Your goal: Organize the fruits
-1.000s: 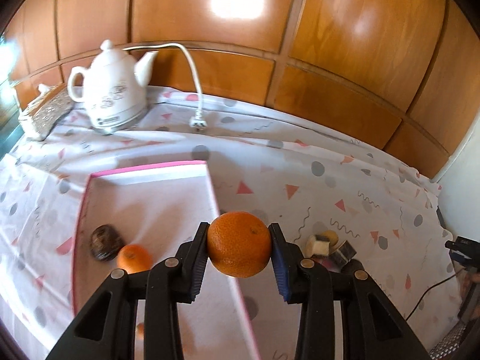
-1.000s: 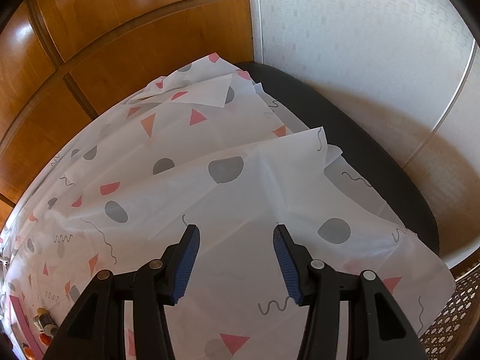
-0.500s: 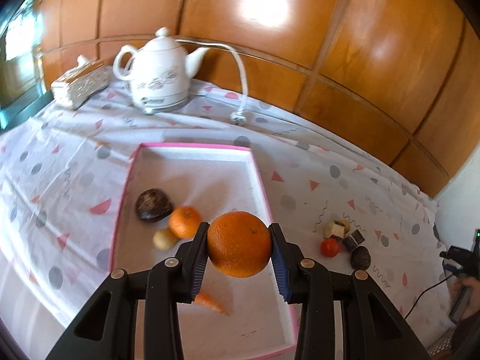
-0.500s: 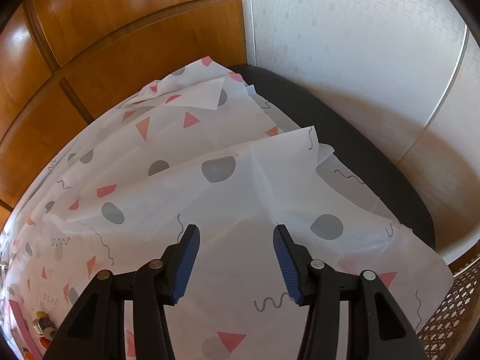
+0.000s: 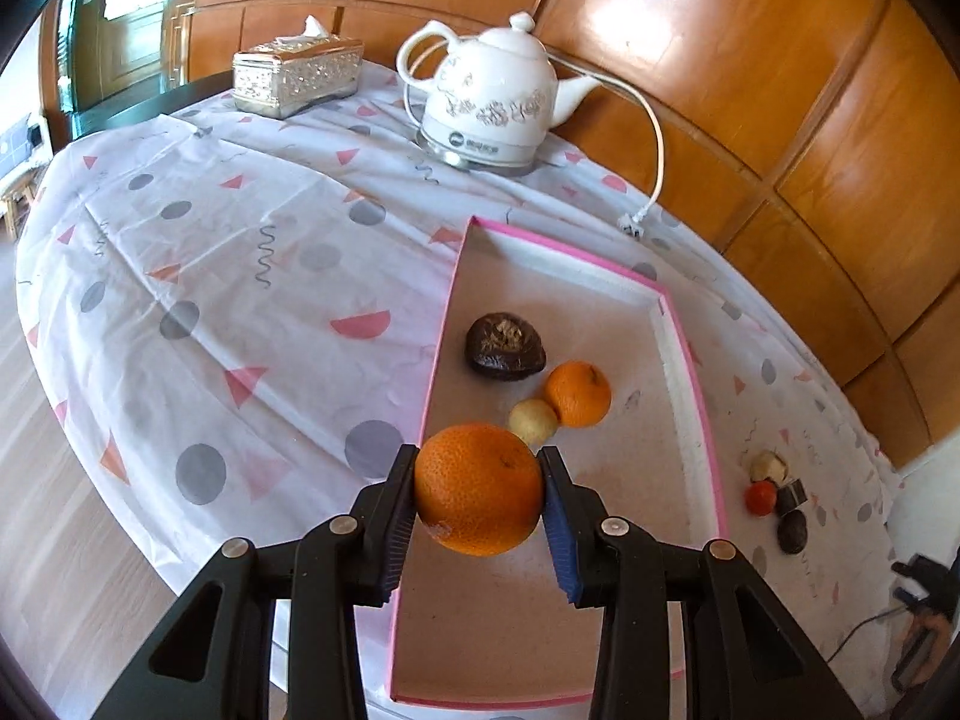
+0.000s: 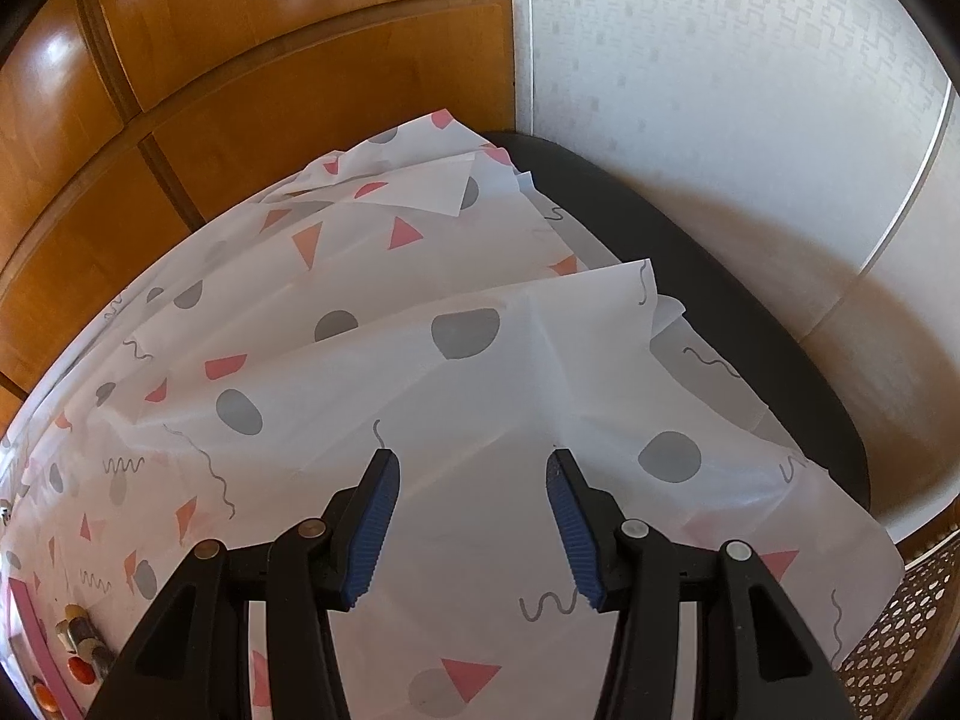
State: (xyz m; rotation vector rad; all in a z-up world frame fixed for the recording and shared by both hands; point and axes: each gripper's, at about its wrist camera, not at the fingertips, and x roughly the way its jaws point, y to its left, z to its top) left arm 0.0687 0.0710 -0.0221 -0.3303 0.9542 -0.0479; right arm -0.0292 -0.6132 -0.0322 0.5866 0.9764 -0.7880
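A clothed table [image 5: 240, 300] bears a pink tray [image 5: 690, 360], kettle [image 5: 492, 102], tissue box [image 5: 297, 75] and loose fruits [image 5: 774, 498].

A tablecloth [image 5: 240, 276] covers the table. A tray [image 5: 690, 372] lies on it, right of centre in the left wrist view. In the tray, 3 pieces sit close together: a fruit [image 5: 505, 347] farthest back, a mandarin [image 5: 577, 393] to its right and nearer, and a small fruit [image 5: 533, 420] touching the mandarin's left side. An orange [image 5: 478, 489] hangs above the tray's near left edge, between the pads of the left gripper [image 5: 480, 510]. Right of the tray, 4 small pieces [image 5: 774, 492] cluster on the cloth. Behind the tray stands a kettle [image 5: 492, 102], with a tissue box [image 5: 297, 75] to its left. The right gripper [image 6: 471, 528] hangs over bare cloth near the table's edge.
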